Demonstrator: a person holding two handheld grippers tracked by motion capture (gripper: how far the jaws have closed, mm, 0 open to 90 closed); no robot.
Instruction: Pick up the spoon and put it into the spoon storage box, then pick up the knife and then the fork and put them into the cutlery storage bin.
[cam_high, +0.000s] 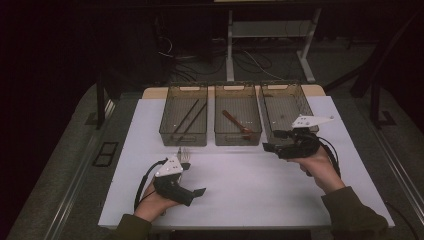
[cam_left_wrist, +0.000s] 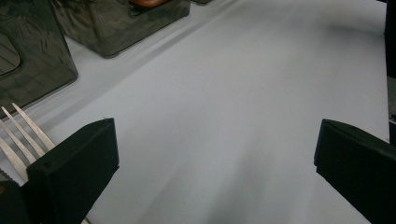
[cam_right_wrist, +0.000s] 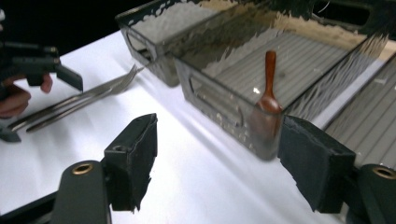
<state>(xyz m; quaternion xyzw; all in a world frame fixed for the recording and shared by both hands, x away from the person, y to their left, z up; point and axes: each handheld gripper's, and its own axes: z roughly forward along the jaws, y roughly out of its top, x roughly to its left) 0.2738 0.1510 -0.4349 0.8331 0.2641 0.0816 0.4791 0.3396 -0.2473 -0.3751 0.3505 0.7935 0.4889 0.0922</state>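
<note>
A white table (cam_high: 250, 185) takes up the middle of the high view, with dark floor around it. Along its far edge, in the upper centre of that frame, three smoky see-through bins stand side by side: the left bin (cam_high: 170, 131) holds two thin dark sticks, the middle bin (cam_high: 222, 135) holds a wooden spoon (cam_high: 237, 123), and the right bin (cam_high: 285, 95) stands behind the right gripper.

The right gripper (cam_high: 268, 146) sits at centre right of the high view, held in the person's hand just in front of the right bin. Its jaws stand apart with nothing between them; in the right gripper view they frame bare table and the near wall of the middle bin.

The left gripper (cam_high: 199, 192) rests at lower left of the high view, jaws spread wide and empty over bare table.

Two metal forks (cam_right_wrist: 84, 100) lie on the table beside the left gripper, below the left bin; their tines (cam_left_wrist: 21, 135) show at the lower left of the left gripper view, just beside one jaw.
</note>
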